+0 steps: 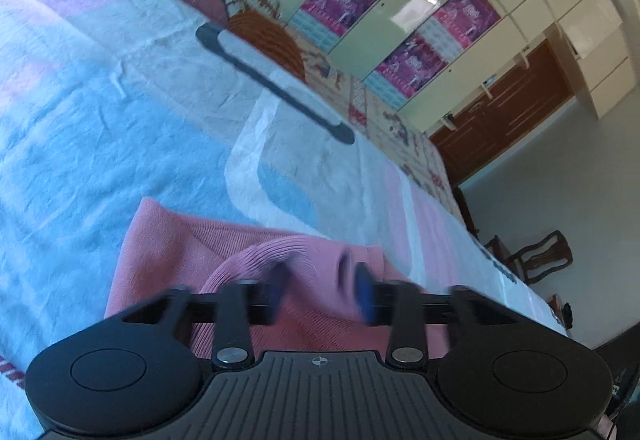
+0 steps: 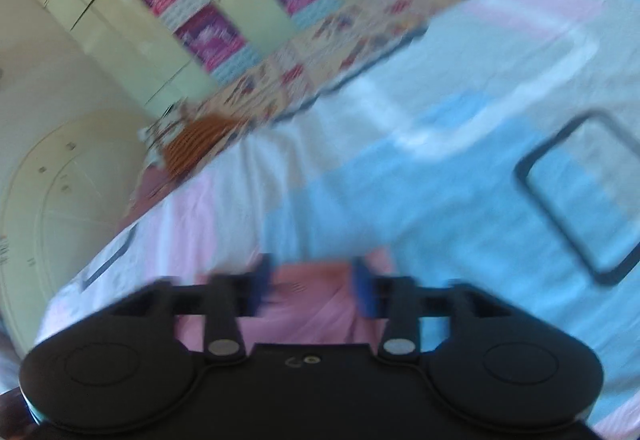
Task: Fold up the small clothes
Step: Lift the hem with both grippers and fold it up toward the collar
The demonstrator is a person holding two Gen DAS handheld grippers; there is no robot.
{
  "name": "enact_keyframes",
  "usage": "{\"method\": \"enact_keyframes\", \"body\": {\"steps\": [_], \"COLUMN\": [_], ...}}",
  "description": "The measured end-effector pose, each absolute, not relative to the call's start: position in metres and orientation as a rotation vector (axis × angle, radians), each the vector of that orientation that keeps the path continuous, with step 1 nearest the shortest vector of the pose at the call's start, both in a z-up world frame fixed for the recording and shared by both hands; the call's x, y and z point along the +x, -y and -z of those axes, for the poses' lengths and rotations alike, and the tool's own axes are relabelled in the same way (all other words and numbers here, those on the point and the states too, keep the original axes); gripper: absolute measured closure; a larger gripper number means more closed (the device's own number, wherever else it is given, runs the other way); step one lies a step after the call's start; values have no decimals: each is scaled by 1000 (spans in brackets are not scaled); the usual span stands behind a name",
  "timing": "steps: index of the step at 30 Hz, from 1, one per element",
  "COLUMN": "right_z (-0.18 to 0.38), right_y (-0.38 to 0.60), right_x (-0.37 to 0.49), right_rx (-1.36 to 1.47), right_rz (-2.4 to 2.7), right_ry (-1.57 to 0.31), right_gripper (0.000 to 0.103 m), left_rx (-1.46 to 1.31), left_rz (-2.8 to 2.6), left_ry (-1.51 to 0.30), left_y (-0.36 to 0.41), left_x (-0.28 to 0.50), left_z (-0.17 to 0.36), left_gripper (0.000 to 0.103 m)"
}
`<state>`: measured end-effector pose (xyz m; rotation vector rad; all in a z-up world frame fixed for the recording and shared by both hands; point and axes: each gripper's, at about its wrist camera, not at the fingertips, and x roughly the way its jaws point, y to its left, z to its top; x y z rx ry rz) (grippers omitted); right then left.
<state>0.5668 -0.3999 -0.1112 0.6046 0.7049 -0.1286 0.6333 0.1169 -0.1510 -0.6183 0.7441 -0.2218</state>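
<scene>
A pink ribbed knit garment (image 1: 240, 252) lies on the light blue, pink and white bedsheet (image 1: 100, 120), its collar band curving under my left gripper (image 1: 320, 292). The left gripper is open, its blue-padded fingers apart just above the collar. In the blurred right wrist view my right gripper (image 2: 314, 288) is open too, its fingers apart over an edge of the pink garment (image 2: 312, 316) on the sheet (image 2: 400, 200). Neither gripper holds cloth.
A dark-framed flat panel (image 1: 276, 80) lies on the sheet beyond the garment; it also shows in the right wrist view (image 2: 584, 192). An orange knit item (image 1: 268, 36) and a patterned quilt (image 1: 380, 108) lie at the far side. A wardrobe with pink posters (image 1: 400, 20) stands behind.
</scene>
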Motion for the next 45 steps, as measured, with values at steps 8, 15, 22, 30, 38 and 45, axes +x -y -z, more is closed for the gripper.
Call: {"method": "enact_keyframes", "body": {"steps": [8, 15, 22, 30, 38, 45], "right_z": [102, 120, 123, 121, 140, 128], "right_y": [386, 358, 322, 323, 331, 322], "right_x": [570, 582, 576, 582, 587, 586], "right_rx": [398, 191, -108, -66, -13, -74], "right_rz": [17, 11, -7, 69, 117, 193], "right_ry": [-747, -831, -814, -717, -778, -743], "right_gripper": [62, 53, 93, 93, 92, 50], "left_rx": [-244, 224, 141, -46, 16, -35], "left_rz": [284, 325, 289, 144, 147, 56], "left_ry": [-728, -767, -587, -630, -684, -630], "left_y": [-103, -51, -61, -86, -75, -88], "left_x": [642, 648, 632, 647, 659, 650], "left_z": [137, 150, 140, 152, 168, 154], "left_gripper": [10, 52, 96, 96, 95, 25]}}
